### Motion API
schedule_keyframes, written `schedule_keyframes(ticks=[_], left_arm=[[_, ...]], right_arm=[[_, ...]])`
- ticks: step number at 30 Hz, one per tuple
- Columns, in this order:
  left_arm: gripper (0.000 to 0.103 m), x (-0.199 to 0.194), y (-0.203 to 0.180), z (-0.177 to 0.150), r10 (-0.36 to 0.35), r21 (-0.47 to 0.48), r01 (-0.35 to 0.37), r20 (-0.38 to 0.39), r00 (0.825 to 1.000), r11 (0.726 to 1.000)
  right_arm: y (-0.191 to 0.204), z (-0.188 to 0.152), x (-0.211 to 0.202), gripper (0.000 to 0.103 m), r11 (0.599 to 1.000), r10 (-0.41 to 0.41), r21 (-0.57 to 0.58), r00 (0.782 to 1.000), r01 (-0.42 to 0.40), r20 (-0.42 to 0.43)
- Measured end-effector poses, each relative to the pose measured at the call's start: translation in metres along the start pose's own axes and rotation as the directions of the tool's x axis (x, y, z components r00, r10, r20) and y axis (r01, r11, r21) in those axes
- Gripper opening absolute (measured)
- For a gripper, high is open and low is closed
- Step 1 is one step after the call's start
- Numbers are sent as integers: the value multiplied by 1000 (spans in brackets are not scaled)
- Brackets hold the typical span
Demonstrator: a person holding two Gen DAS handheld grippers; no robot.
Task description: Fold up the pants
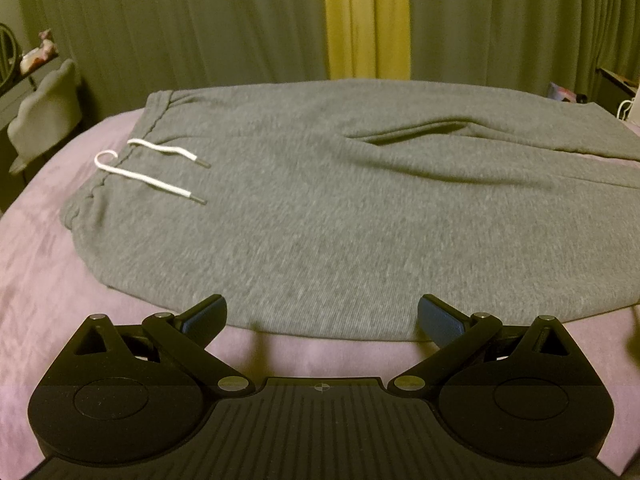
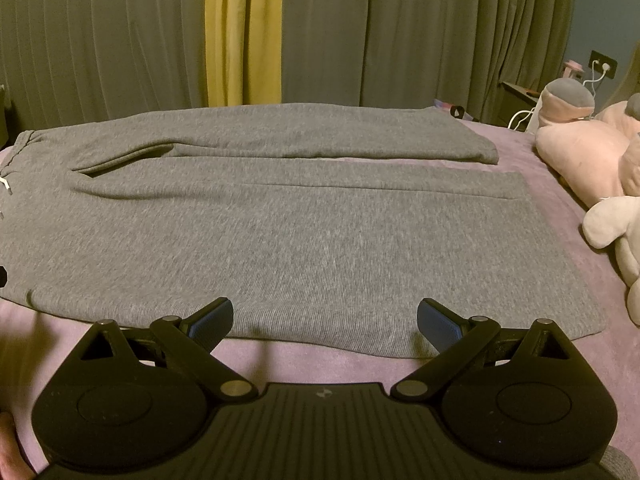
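Observation:
Grey sweatpants (image 1: 320, 208) lie flat across a purple bedspread (image 1: 36, 280), waistband at the left with a white drawstring (image 1: 152, 176), legs running right. In the right wrist view the pants (image 2: 304, 240) show both legs side by side, cuffs toward the right. My left gripper (image 1: 322, 314) is open and empty, hovering just short of the pants' near edge by the hip. My right gripper (image 2: 325, 316) is open and empty, at the near edge of the closer leg.
Pink and beige plush toys (image 2: 600, 168) lie on the bed at the right, by the leg cuffs. Grey and yellow curtains (image 2: 244, 32) hang behind the bed. A grey chair (image 1: 48, 112) stands at the left. A nightstand with cables (image 2: 520, 100) is at the far right.

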State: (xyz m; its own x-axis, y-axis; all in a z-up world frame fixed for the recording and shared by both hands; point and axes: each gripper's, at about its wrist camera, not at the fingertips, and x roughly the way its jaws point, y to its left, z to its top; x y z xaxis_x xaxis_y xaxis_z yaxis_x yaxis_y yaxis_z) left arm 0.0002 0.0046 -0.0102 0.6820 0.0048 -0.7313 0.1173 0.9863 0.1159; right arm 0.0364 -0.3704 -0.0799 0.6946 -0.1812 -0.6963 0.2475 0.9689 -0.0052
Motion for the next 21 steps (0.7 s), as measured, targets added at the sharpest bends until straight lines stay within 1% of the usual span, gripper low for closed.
schedule_keyframes(ticks=[21], left_arm=[[103,-1,0,-1,-2,-4,2,-7,1000,1000]], right_arm=[[0,0,0,99,1000,0,-1,1000,0,-1]])
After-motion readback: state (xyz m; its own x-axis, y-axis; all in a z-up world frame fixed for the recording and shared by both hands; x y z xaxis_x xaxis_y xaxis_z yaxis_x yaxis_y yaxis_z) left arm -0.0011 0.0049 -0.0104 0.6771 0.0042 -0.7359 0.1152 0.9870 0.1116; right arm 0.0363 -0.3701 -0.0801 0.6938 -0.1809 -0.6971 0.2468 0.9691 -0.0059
